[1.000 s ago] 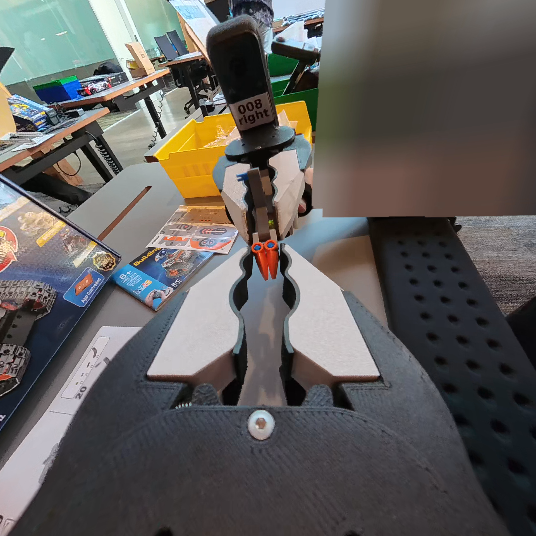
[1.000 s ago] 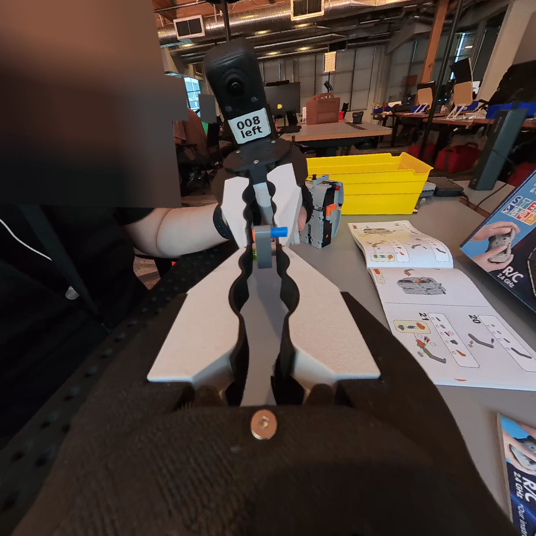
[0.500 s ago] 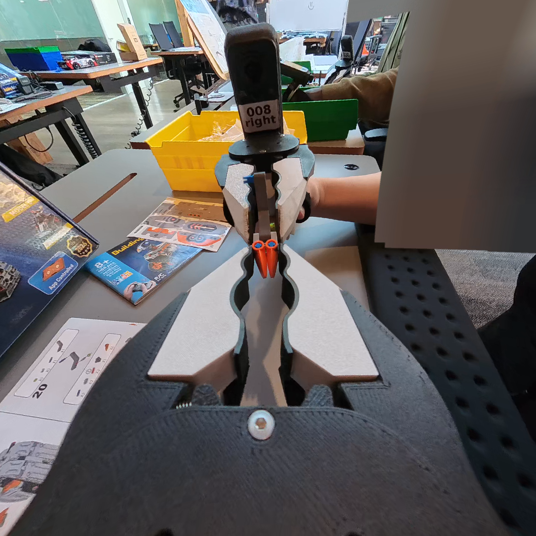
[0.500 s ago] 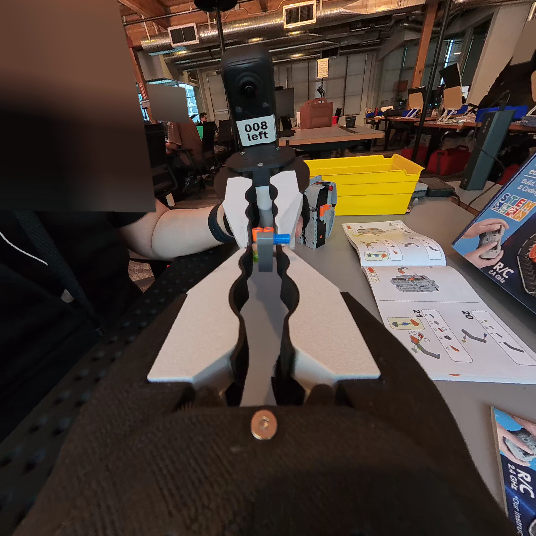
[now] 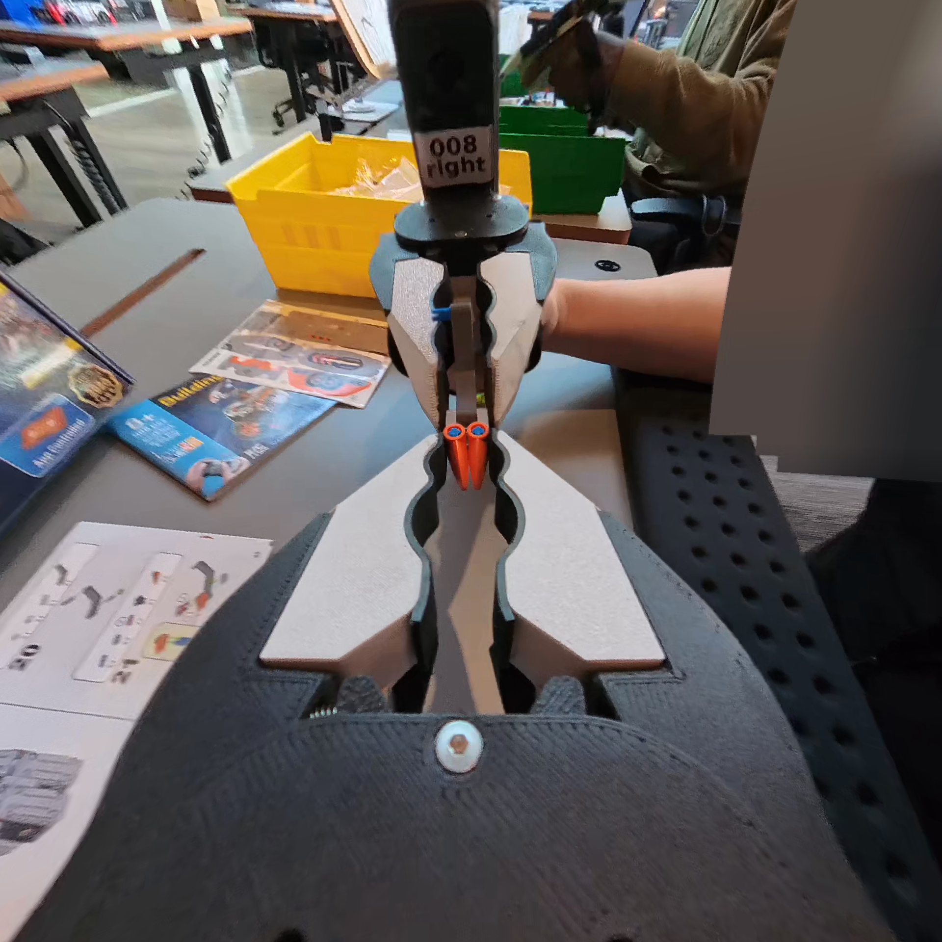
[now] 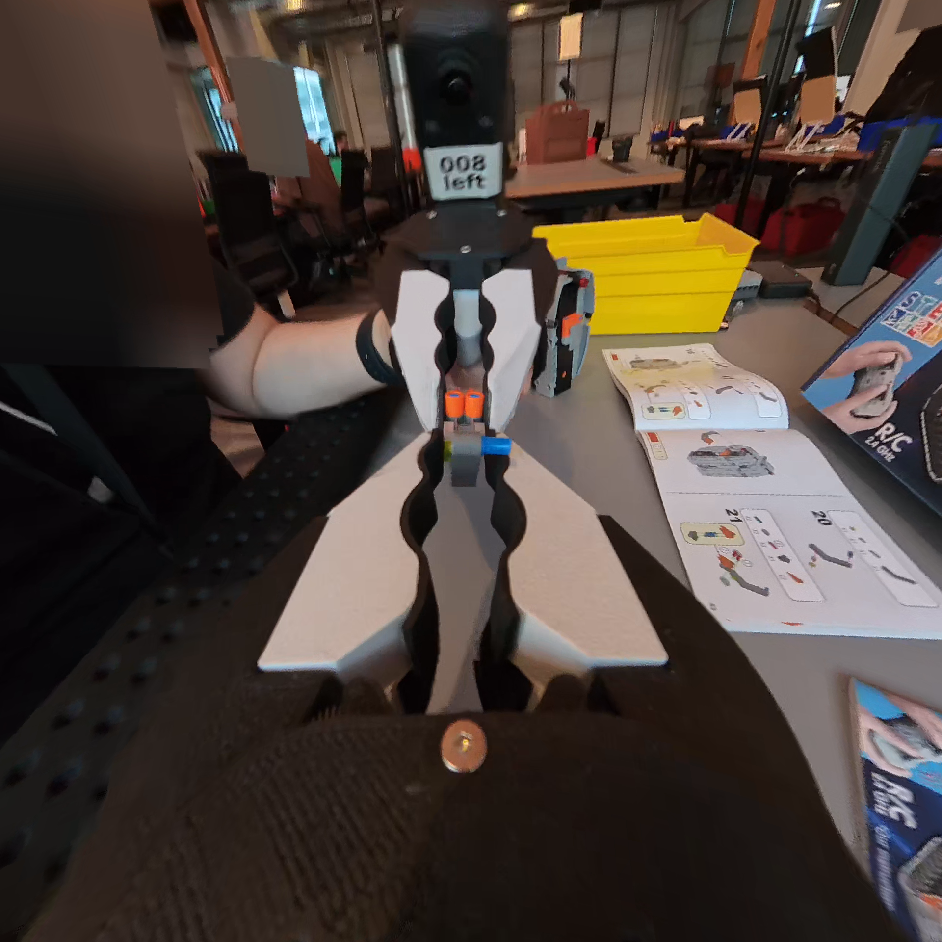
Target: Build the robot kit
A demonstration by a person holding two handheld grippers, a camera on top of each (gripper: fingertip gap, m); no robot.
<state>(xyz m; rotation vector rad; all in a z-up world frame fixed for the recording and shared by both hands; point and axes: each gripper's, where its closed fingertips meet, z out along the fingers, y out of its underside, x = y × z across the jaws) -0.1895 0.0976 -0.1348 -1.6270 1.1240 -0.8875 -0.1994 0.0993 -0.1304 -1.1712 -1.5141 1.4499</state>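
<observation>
My left gripper (image 5: pixel 466 439) is shut on a small orange double-tube piece (image 5: pixel 466 453) at its tips. My right gripper (image 6: pixel 464 444) is shut on a grey beam (image 6: pixel 464 459) with a blue pin (image 6: pixel 495 446) sticking out to one side. The two grippers face each other tip to tip above the table edge. In the left wrist view the right gripper (image 5: pixel 466 414) holds the grey beam (image 5: pixel 463 351) upright just behind the orange piece. In the right wrist view the left gripper (image 6: pixel 461 423) holds the orange piece (image 6: pixel 463 405) right above the grey beam, touching or nearly so.
A yellow bin (image 5: pixel 306 229) stands at the back of the grey table (image 5: pixel 153 285). An open instruction booklet (image 6: pixel 754 515), a blue box (image 6: pixel 897 408), a sticker sheet (image 5: pixel 290 357) and a part-built grey model (image 6: pixel 566 336) lie around. A black perforated mat (image 5: pixel 739 586) runs along the near edge. My two grippers' fingertips are within a few centimetres of each other.
Both grippers have swung together, so the table and bin have shifted in both views. Both grips are unchanged. The orange piece now shows more fully above the grey beam.
</observation>
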